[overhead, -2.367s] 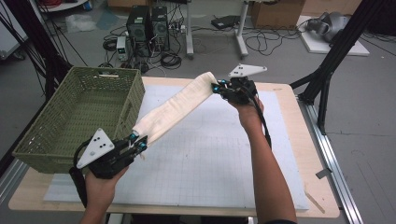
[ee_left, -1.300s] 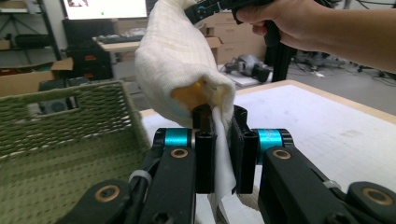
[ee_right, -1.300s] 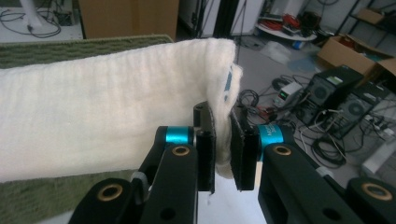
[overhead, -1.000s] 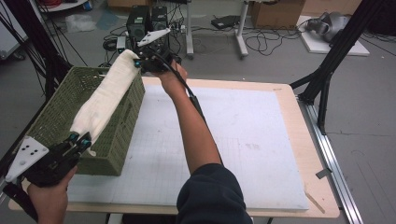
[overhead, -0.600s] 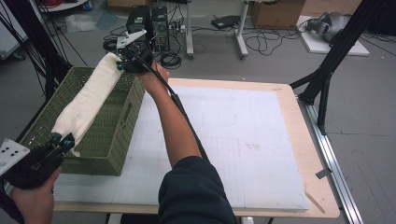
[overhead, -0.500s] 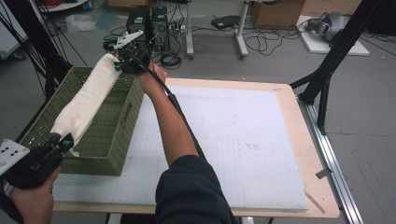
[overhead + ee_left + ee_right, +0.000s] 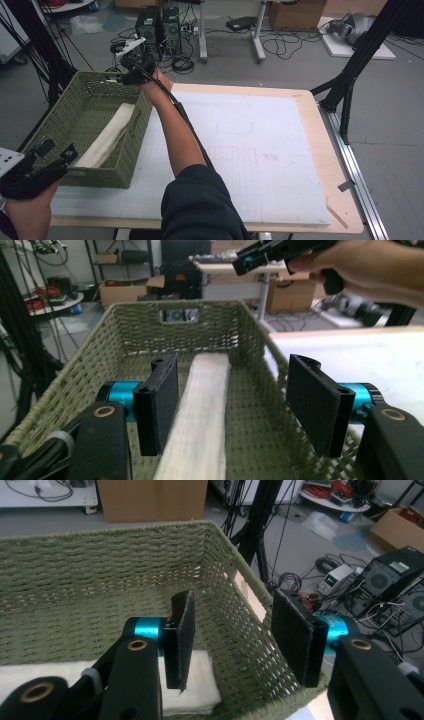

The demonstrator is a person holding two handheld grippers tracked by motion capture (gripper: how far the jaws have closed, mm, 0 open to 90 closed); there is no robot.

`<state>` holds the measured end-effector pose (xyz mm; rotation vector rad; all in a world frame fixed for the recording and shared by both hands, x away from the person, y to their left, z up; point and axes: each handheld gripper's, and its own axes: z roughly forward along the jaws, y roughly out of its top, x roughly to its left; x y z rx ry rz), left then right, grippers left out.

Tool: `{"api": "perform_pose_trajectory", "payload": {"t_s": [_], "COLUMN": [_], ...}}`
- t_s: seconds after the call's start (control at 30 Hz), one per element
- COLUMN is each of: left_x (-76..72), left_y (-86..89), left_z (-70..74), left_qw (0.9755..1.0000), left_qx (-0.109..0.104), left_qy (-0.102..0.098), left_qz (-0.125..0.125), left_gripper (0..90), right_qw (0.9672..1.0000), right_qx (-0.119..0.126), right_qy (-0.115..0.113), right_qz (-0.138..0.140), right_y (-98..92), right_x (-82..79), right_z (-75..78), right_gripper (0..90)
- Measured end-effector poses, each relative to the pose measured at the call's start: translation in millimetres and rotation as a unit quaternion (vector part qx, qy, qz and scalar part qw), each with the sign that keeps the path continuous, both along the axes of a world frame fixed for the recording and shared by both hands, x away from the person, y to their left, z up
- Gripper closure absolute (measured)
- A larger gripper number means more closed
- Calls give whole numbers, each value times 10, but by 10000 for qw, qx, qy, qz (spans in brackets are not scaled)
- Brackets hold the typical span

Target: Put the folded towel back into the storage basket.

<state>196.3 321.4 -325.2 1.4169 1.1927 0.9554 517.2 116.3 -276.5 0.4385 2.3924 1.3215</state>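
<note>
High view: one folded cloth in one basket; left tool, right tool both just released

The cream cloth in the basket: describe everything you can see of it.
The cream cloth is a long, narrow folded strip of soft, towel-like fabric. It lies flat on the floor of the green woven basket, lengthwise, close to the wall on the table's side. One end lies below the open left gripper, the other below the open right gripper. Neither gripper's pads press on it; the jaws have just been opening, letting it go.
</note>
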Motion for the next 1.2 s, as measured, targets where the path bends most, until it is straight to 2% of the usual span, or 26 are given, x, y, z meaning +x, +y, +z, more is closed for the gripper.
{"api": "perform_pose_trajectory", "payload": {"t_s": [0.23,0.3,0.37,0.43,0.53,0.6,0.73,0.77,0.83,0.93,1.0,1.13,1.2], "left_x": [19,27,50,73,113,124,132,139,158,204,231,285,303], "left_y": [-24,-35,-55,-92,-175,-238,-392,-434,-511,-635,-718,-884,-966], "left_z": [3,15,21,18,24,38,79,85,86,70,56,27,-1], "left_qw": [9999,9993,9985,9984,9974,9958,9946,9938,9908,9845,9823,9785,9771], "left_qx": [-103,-269,-465,-474,-484,-524,-452,-412,-435,-607,-681,-503,-429], "left_qy": [-49,-82,-33,22,113,71,-58,-80,-107,-63,-40,-61,-267], "left_qz": [-122,-227,-294,-318,-529,-750,-938,-1029,-1279,-1644,-1747,-1999,-2067], "left_gripper": [329,286,228,165,165,165,170,169,169,187,192,195,195], "right_qw": [9999,9997,9996,9996,9994,9991,9985,9984,9981,9970,9960,9948,9937], "right_qx": [97,218,259,241,268,309,303,291,362,475,554,621,669], "right_qy": [71,86,115,163,216,273,310,321,297,259,276,253,266], "right_qz": [55,39,7,-8,-55,-122,-327,-351,-401,-552,-652,-765,-858], "right_y": [-336,-470,-612,-752,-979,-1134,-1428,-1481,-1629,-1876,-2034,-2354,-2517], "right_x": [-78,-113,-150,-198,-285,-349,-501,-538,-633,-780,-876,-1058,-1140], "right_z": [151,189,217,241,272,283,257,245,215,173,136,68,37], "right_gripper": [459,430,399,364,301,259,213,212,211,195,188,188,180]}}
